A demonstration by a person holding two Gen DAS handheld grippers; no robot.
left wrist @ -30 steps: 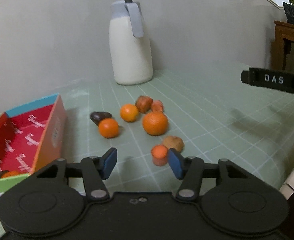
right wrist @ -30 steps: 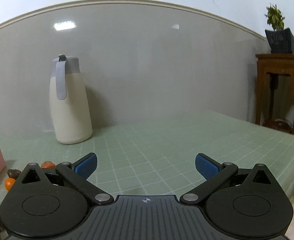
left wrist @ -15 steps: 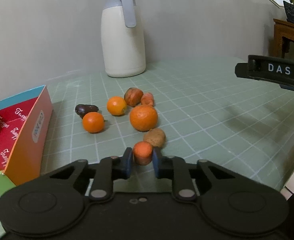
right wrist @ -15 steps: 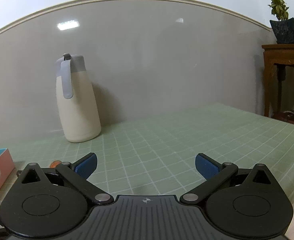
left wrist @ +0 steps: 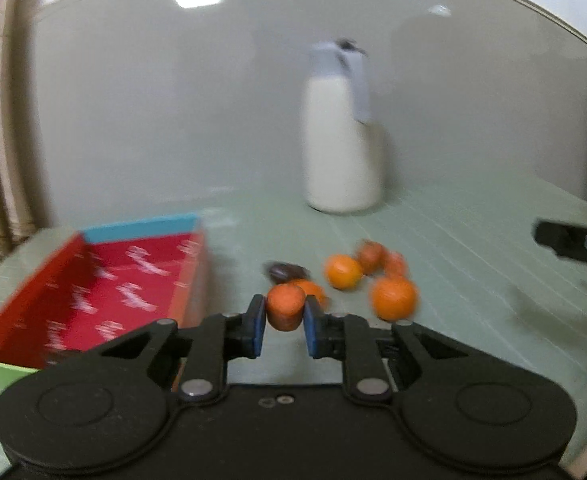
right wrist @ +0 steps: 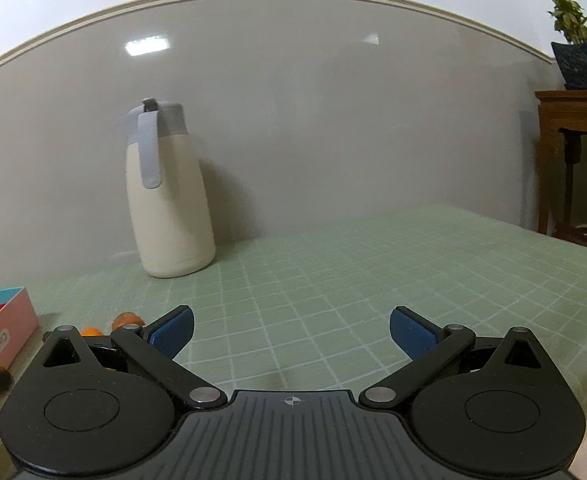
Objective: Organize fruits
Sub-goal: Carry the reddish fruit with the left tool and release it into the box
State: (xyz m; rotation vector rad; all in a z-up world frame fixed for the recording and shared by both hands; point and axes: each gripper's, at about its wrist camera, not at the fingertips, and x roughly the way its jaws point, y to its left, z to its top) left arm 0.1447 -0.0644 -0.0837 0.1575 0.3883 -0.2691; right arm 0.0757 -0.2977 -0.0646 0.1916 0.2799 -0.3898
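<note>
My left gripper (left wrist: 282,320) is shut on a small orange-red fruit (left wrist: 286,310) and holds it above the table, just right of the open red box (left wrist: 105,284). Behind it lie a large orange (left wrist: 394,298), a smaller orange (left wrist: 343,272), a dark fruit (left wrist: 283,272) and brownish fruits (left wrist: 373,256). My right gripper (right wrist: 291,332) is open and empty above the green mat; a few fruits (right wrist: 127,319) and the box corner (right wrist: 3,320) show at its left.
A cream thermos jug (left wrist: 341,140) stands at the back by the wall, also in the right wrist view (right wrist: 169,200). A wooden side table with a potted plant (right wrist: 577,120) stands right. The table's edge lies near right. The left view is motion-blurred.
My left gripper closed on the orange-red fruit, lifted it and swung left toward the red box. The right gripper stayed open and shifted slightly.
</note>
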